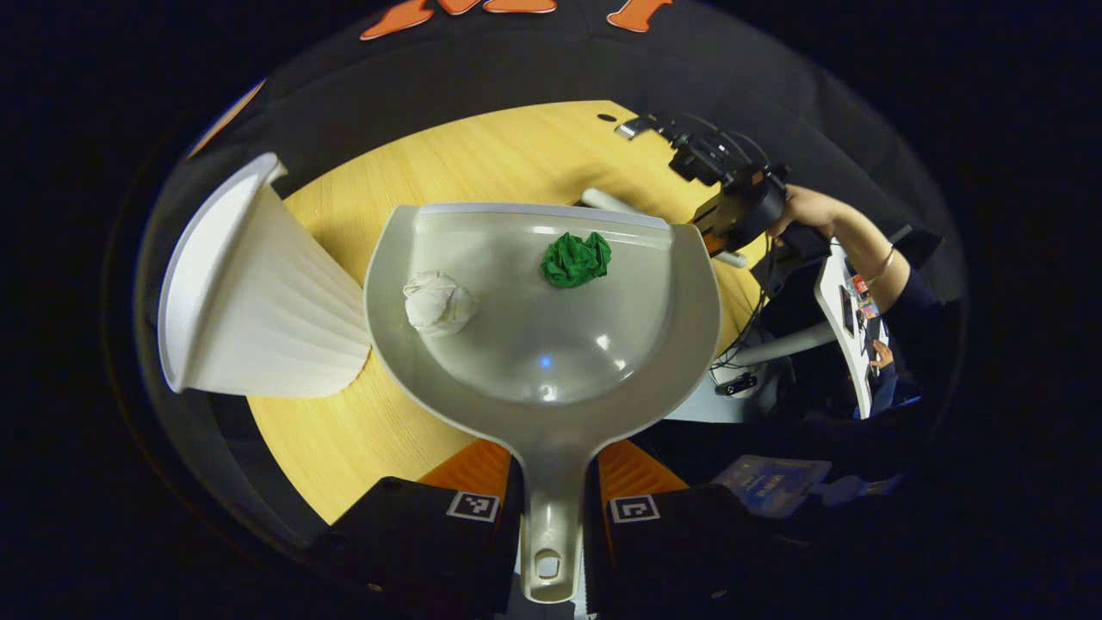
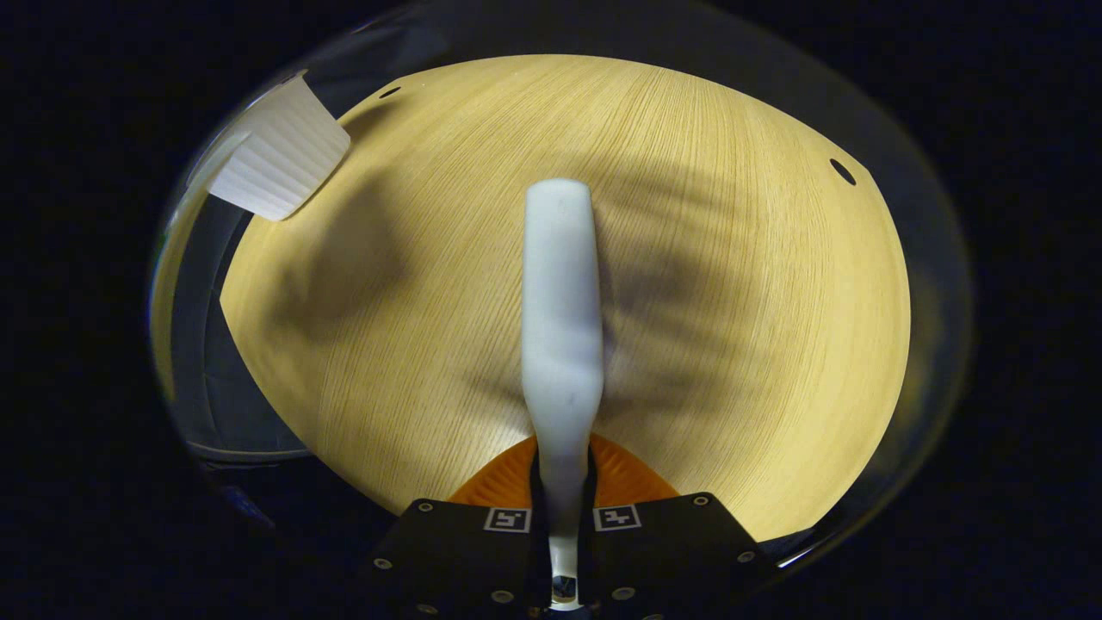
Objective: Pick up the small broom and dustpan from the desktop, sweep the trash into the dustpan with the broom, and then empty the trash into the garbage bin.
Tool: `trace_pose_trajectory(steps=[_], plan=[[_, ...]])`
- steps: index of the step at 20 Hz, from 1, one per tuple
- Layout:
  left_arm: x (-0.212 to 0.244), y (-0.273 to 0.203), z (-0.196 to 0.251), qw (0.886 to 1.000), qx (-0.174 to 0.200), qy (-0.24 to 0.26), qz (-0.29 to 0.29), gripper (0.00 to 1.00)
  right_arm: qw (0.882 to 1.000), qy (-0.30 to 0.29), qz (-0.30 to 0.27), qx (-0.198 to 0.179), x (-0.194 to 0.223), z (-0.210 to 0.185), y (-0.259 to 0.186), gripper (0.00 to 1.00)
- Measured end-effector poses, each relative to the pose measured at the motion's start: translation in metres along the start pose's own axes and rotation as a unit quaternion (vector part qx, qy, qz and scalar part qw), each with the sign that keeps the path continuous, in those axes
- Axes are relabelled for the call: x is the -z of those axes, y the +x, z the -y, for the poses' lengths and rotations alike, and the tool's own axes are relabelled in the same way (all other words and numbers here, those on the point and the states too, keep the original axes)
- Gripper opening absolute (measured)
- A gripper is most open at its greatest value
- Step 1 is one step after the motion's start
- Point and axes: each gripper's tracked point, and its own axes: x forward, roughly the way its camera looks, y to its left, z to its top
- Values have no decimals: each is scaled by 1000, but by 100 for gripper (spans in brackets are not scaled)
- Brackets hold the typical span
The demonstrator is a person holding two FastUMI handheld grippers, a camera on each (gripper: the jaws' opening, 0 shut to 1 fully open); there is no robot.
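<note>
The left gripper (image 1: 551, 508) clamps the dustpan (image 1: 551, 344) handle; green paper (image 1: 576, 258) and white paper (image 1: 439, 301) sit inside, well apart. The bin (image 1: 258, 293) stands just left, near the desk (image 1: 482, 164) edge. The right gripper (image 2: 561, 517) clamps the broom (image 2: 561, 301) over bare wood, far right.

We see bright overhead light on the wooden surface (image 2: 740, 284), with soft, broad shadows fanning beside the broom (image 2: 561, 301); small glare spots gleam in the dustpan (image 1: 551, 344), edges bow from fisheye distortion, and the surroundings fall dim
</note>
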Motion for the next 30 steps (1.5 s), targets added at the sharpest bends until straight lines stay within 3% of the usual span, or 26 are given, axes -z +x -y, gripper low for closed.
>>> trace_pose_trajectory(steps=[4, 7, 10, 16, 21, 24, 27, 30], plan=[[-51, -58, 20, 999, 28, 9, 22, 32, 1000, -8, 4, -3, 10, -8, -3, 11], [-78, -88, 33, 997, 57, -30, 36, 33, 1000, -7, 5, -10, 16, -13, -3, 12], [-85, -104, 8, 997, 35, -66, 34, 32, 1000, -11, 4, -11, 21, -12, -3, 12], [-96, -167, -107, 990, -66, -114, 57, 32, 1000, -10, 6, -19, 22, -13, -2, 12], [-46, -191, -231, 974, -194, -116, 2, 32, 1000, -6, 4, -18, 20, -12, -2, 12], [-28, -194, -277, 958, -276, -60, -47, 32, 1000, -1, 3, -17, 19, -11, -2, 12], [-24, -204, -287, 948, -303, -9, -95, 33, 1000, -1, 1, -14, 18, -12, -2, 12], [-19, -216, -296, 928, -340, 48, -146, 33, 1000, 5, 4, -14, 18, -12, -1, 12]])
